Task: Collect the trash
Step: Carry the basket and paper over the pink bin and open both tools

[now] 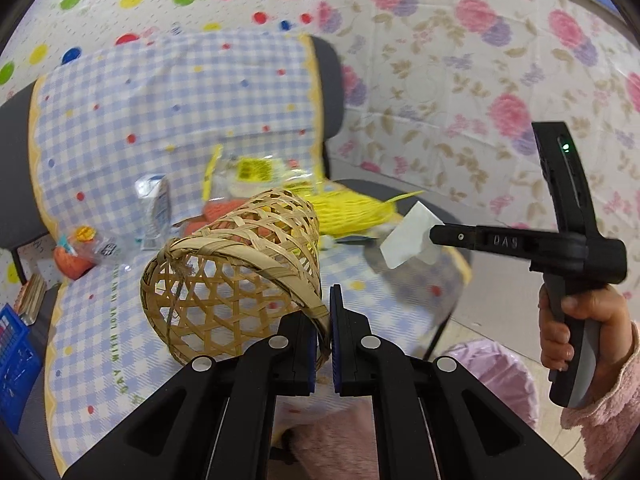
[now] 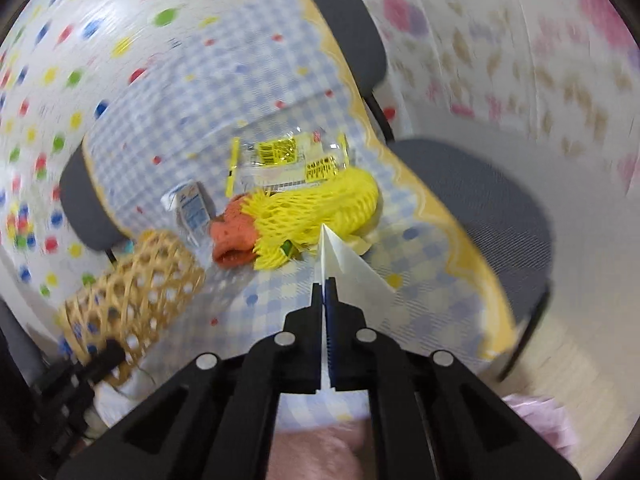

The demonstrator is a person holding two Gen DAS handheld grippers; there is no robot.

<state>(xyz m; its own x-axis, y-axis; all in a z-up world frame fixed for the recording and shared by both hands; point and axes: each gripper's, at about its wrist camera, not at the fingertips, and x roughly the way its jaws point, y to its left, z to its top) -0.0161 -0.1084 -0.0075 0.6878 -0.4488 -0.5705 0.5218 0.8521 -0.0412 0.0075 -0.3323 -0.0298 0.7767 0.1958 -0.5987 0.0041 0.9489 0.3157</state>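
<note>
My left gripper point(image 1: 330, 330) is shut on the rim of a woven bamboo basket point(image 1: 232, 276), which is tilted on its side above the checked seat cloth point(image 1: 120, 120). My right gripper point(image 2: 325, 286) is shut on a white paper scrap point(image 2: 348, 270); in the left wrist view it point(image 1: 434, 236) holds the scrap point(image 1: 408, 236) over the seat's right edge. On the seat lie a yellow foam net point(image 2: 320, 216), an orange foam net point(image 2: 234, 236), a clear yellow-labelled wrapper point(image 2: 288, 160) and a small blue-white packet point(image 2: 190, 208).
A bin lined with a pink bag point(image 1: 496, 376) stands on the floor to the lower right. An orange wrapped item point(image 1: 76, 252) lies at the seat's left edge. A blue crate point(image 1: 16, 360) sits at far left. The grey chair back point(image 2: 348, 24) is behind.
</note>
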